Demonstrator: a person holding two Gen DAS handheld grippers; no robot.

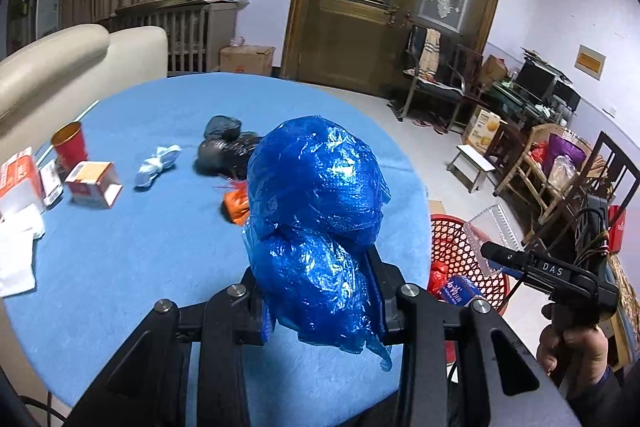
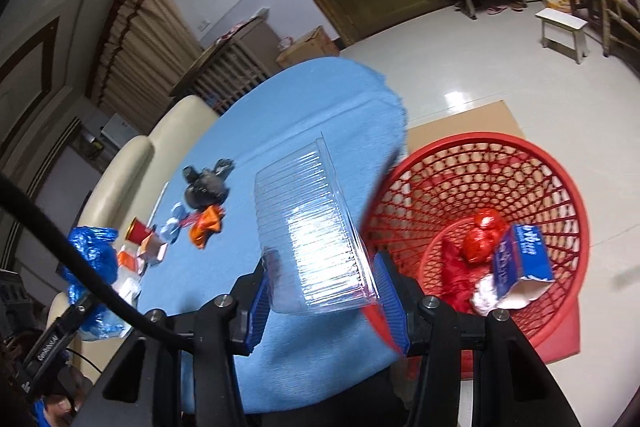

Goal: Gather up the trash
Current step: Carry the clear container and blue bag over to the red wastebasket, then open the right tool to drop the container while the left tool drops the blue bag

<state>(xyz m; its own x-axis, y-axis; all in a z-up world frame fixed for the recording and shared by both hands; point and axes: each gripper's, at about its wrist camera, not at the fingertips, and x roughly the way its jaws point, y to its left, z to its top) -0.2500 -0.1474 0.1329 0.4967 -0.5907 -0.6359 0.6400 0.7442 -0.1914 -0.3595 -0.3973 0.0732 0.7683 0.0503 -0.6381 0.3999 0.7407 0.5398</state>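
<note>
At the bench's [image 1: 120, 267] left edge lie white and orange cartons [image 1: 18, 183], a red cup [image 1: 71, 143] and a small orange-topped box [image 1: 93, 183], all on blue cloth. Next comes a pale blue twisted wad [image 1: 157, 165], then a black bag [image 1: 228, 147] bunched into two lumps, with an orange wrapper [image 1: 237, 207] just beside it.

The left gripper [image 1: 322, 311] is closed on a blue bag [image 1: 316, 219], its jaws pressing the lower bulge from both sides. The bag is thin, crinkled, glossy plastic, knotted or pinched at the middle into two rounded lobes, one above the other, with loose torn flaps hanging below the jaws. It is held above the bench, near the bench's right edge.

Farther right, the right gripper [image 2: 324, 291] is clamped on a clear tray [image 2: 312, 231], its blue pads against the tray's two long sides. The tray is transparent ribbed plastic, rectangular, tilted with its open end away from the camera, and catches a bright glare. It sits over the bench's edge, just beside the red basket [image 2: 560, 187].

The basket stands on the floor on a sheet of cardboard [image 2: 480, 119], right of the bench. It is round, with lattice walls. Inside lie a red shiny bag [image 2: 482, 237], a blue carton [image 2: 520, 259] torn open at one end, and crumpled white paper [image 2: 486, 297].
</note>
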